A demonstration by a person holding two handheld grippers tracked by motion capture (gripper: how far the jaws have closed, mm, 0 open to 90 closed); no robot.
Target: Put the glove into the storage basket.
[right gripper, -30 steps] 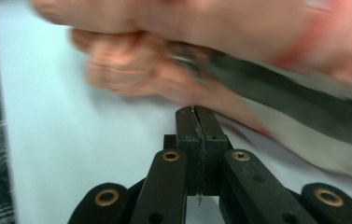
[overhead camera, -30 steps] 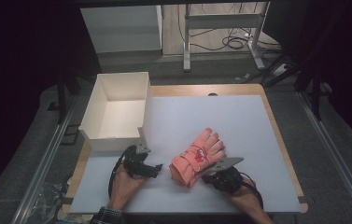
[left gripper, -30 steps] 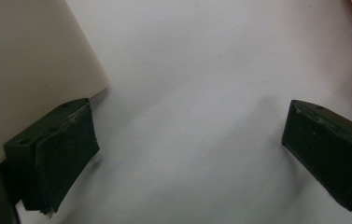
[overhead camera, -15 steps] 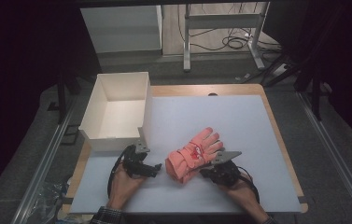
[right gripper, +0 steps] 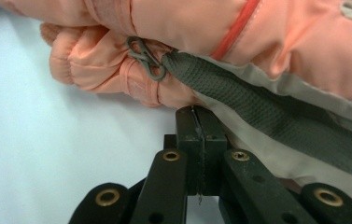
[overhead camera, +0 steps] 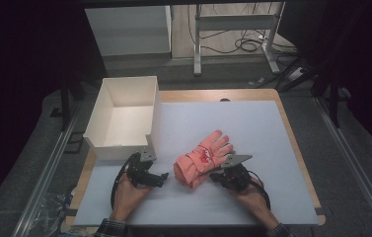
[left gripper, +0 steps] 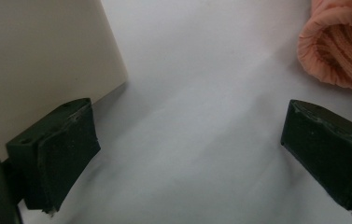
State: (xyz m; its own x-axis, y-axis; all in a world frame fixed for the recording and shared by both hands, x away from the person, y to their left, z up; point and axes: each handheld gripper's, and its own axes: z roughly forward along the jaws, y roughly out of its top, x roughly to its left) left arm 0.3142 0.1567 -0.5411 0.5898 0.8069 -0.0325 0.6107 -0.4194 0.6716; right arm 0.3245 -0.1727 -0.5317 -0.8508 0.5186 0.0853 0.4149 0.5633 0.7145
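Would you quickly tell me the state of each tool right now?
Left tool: open, holding nothing.
Right tool: closed, its tip at the glove; whether it pinches fabric cannot be told.

— what is being seen on the left of the white mat [overhead camera: 252, 123]?
— an open white box [overhead camera: 124, 118] is being shown standing at the mat's left edge, its wall [left gripper: 33, 60] also being seen up close.
— and beyond the wooden table [overhead camera: 292, 133]?
— cables [overhead camera: 250, 44] are being left lying on the floor beside a metal frame [overhead camera: 233, 22].
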